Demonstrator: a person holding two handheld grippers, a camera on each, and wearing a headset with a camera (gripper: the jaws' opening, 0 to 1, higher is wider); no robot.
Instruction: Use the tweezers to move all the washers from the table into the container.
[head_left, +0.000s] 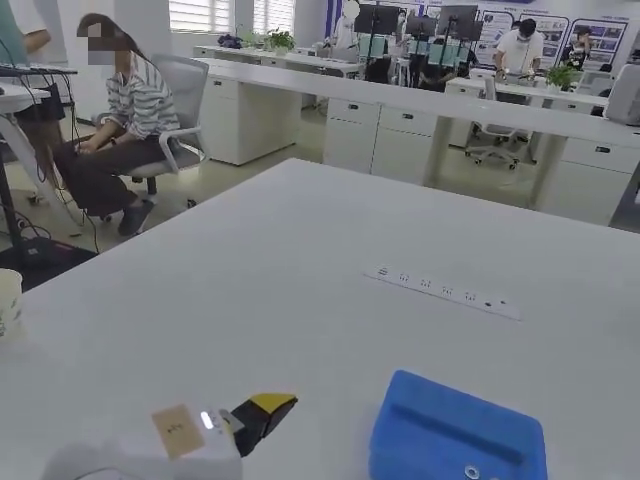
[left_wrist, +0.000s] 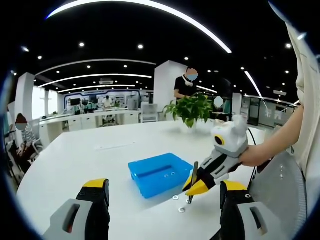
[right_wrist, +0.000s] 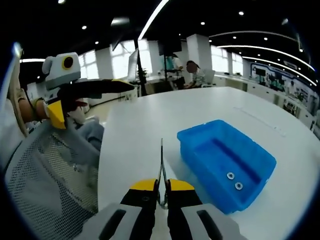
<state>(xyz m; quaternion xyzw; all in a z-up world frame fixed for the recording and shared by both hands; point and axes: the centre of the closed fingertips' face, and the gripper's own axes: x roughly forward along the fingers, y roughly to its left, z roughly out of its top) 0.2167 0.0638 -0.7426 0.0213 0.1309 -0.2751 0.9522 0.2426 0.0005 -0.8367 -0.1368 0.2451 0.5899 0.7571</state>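
The left gripper (left_wrist: 164, 184) is held with its jaws spread wide and nothing between them; ahead of it the blue container (left_wrist: 145, 186) is seen on the white table (left_wrist: 75, 160), with two washers (left_wrist: 173, 174) lying inside. Two loose washers (left_wrist: 182, 209) are left on the table just beside the container; the tweezers (left_wrist: 190, 195) are clamped in the right gripper (left_wrist: 197, 189), with their tip pointed down close to them.
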